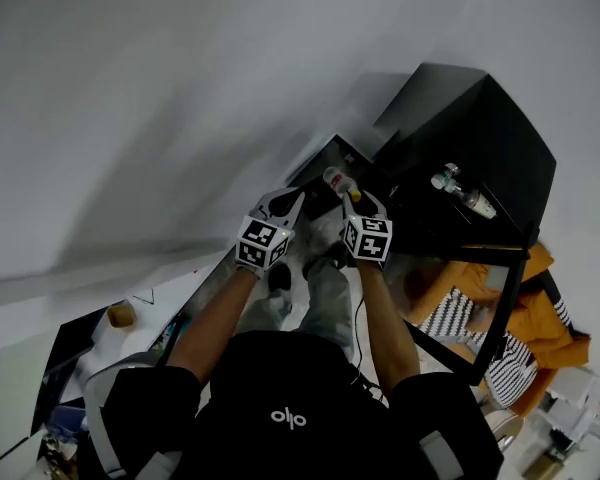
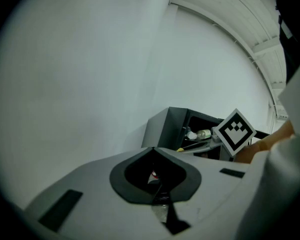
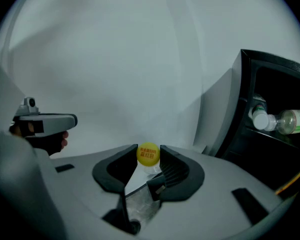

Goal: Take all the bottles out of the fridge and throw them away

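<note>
Closest in, the right gripper has its jaws clamped on the neck of a clear yellow-capped bottle, held out in the air just clear of the open black fridge. The left gripper rides alongside, jaws pressed together with nothing I can make out between them. So this looks like the carry-away step. At least one more bottle lies on the fridge shelf. Next up, I'd say: find the bin, which isn't in sight, drop this one, then go back in.
</note>
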Action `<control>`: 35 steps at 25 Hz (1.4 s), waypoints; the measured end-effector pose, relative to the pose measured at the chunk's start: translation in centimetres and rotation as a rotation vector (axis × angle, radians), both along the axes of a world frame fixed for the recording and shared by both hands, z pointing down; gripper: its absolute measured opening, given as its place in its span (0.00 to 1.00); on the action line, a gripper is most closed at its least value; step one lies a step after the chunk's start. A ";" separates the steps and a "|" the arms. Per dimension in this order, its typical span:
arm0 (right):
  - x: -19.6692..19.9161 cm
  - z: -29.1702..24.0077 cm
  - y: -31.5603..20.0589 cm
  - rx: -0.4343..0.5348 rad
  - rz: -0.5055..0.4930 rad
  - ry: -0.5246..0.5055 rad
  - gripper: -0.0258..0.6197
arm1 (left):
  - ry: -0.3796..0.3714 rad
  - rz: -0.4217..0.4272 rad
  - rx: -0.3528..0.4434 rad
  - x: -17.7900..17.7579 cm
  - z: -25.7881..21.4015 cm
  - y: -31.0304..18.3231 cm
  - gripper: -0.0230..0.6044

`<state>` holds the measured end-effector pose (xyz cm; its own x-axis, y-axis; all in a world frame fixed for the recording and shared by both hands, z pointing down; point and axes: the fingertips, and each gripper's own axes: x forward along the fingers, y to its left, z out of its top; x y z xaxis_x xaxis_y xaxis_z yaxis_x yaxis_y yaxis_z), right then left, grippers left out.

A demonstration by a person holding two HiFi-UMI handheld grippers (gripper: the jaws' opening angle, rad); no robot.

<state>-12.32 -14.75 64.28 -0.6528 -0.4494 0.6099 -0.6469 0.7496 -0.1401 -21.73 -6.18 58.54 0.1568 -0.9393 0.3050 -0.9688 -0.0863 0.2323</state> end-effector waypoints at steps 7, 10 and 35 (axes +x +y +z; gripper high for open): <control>0.0 4.7 -1.1 -0.051 -0.030 0.038 0.26 | 0.014 -0.015 -0.059 -0.3 4.2 -1.5 0.04; 0.2 7.0 -1.9 -0.068 -0.044 0.062 0.26 | 0.027 -0.032 -0.076 -0.5 5.6 -1.9 0.04; -2.3 33.4 -10.5 -0.171 -0.157 0.230 0.27 | 0.088 -0.064 -0.195 -2.1 22.4 -8.9 0.04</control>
<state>-14.63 -25.22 97.66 -0.5423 -0.2327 0.8073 -0.5550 0.8206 -0.1363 -23.83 -15.04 80.97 0.1329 -0.8728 0.4696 -0.9462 0.0292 0.3221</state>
